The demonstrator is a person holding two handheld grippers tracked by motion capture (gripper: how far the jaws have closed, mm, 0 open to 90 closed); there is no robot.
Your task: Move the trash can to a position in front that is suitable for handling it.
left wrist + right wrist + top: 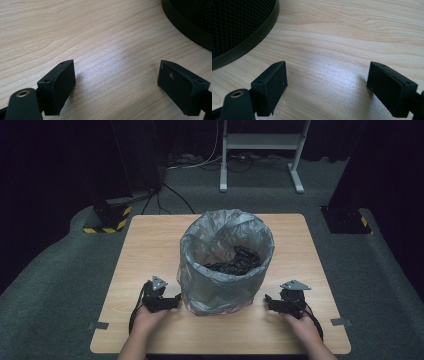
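A round mesh waste bin lined with a grey plastic bag (226, 262) stands in the middle of the wooden table (150, 240); something dark lies inside it. My left gripper (172, 301) rests on the table just left of the bin's foot, and my right gripper (270, 303) rests just right of it. In the left gripper view the gripper (116, 82) stands open over bare wood, the bin's black base rim (185, 23) at the upper right. In the right gripper view the gripper (327, 83) is open too, with the bin's mesh wall and rim (249, 40) at the upper left.
Tape tabs (98, 325) mark the table's near corners. Beyond the table lie a grey carpet, black stands with yellow-black striped feet (107, 222), floor cables and a white metal frame (260, 150).
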